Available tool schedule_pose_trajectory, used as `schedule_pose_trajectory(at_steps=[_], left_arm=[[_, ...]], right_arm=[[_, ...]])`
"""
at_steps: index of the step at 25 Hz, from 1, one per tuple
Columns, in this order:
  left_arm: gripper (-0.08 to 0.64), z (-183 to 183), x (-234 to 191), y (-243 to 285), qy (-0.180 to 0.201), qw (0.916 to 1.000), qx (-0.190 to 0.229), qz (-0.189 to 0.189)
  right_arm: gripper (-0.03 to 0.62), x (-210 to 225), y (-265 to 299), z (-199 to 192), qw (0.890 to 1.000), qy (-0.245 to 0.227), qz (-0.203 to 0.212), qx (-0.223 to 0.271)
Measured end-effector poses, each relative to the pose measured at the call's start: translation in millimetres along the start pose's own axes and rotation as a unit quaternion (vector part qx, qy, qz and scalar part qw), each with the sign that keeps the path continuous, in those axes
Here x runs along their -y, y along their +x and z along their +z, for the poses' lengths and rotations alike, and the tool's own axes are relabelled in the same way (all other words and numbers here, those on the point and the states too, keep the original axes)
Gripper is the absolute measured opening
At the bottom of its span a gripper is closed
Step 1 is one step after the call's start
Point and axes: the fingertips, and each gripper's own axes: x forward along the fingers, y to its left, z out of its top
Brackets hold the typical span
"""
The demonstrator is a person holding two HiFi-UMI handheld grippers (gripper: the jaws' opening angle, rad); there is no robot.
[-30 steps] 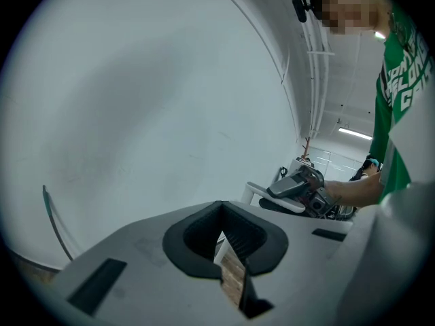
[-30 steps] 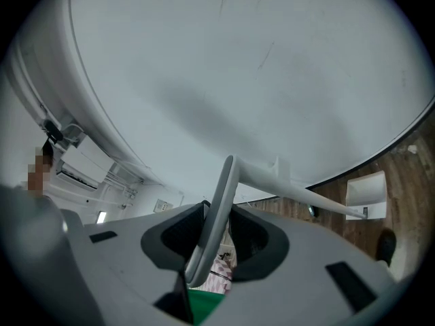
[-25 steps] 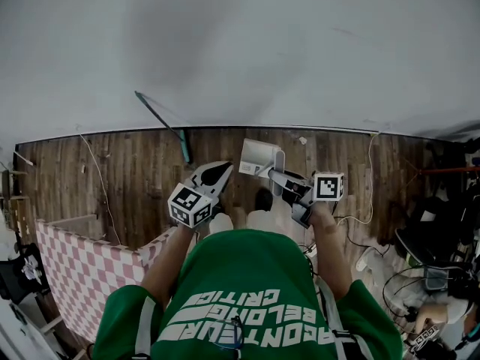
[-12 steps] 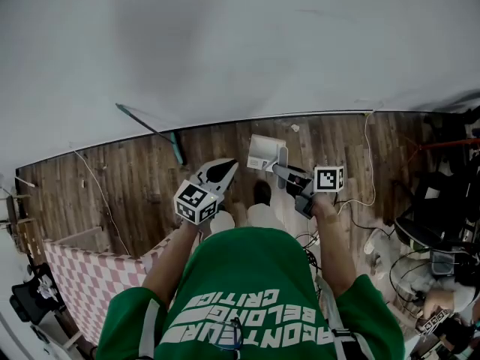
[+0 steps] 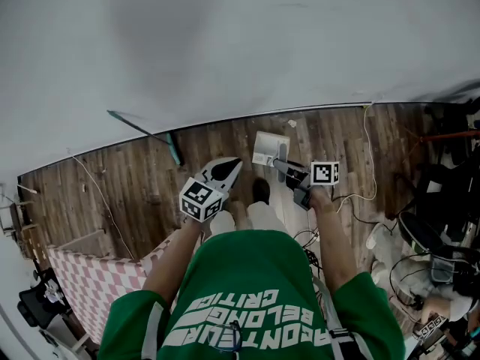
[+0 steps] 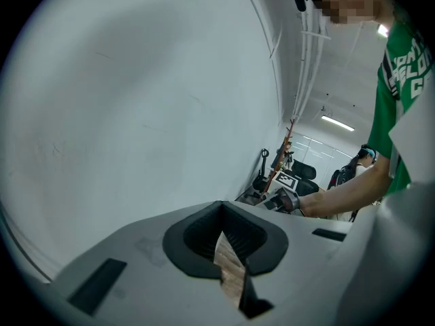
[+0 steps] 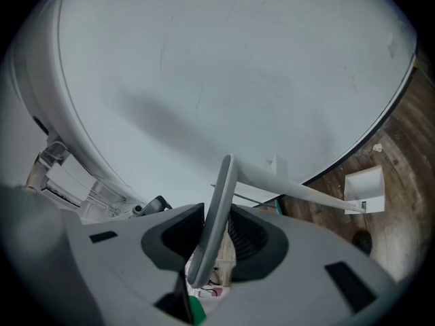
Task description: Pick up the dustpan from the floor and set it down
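A white dustpan (image 5: 268,148) with a long grey handle (image 5: 281,158) hangs in front of me over the wooden floor (image 5: 135,186), near the foot of the wall. My right gripper (image 5: 285,170) is shut on the handle's looped top end (image 7: 216,209). In the right gripper view the handle runs away from the jaws to the pan (image 7: 364,191); I cannot tell whether the pan touches the floor. My left gripper (image 5: 227,169) is held beside it to the left, shut with nothing in it (image 6: 221,231).
A broom (image 5: 150,135) with a teal head leans on the grey wall (image 5: 225,43) to the left. A red checked cloth (image 5: 82,276) covers something low at the left. Cables (image 5: 367,186) and dark clutter (image 5: 442,201) lie at the right.
Both grippers have moved a little forward toward the wall, and the right one has sunk. The dustpan has stayed in the right gripper and gone with it.
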Motion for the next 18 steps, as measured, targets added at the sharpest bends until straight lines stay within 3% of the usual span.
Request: schedule_pose_trajectory(at_steps=[18], left_arm=[[0.003, -10, -4, 27, -0.017, 0.9993, -0.025, 0.02]], right_arm=[[0.109, 83, 14, 18, 0.999, 0.024, -0.018, 0.03]])
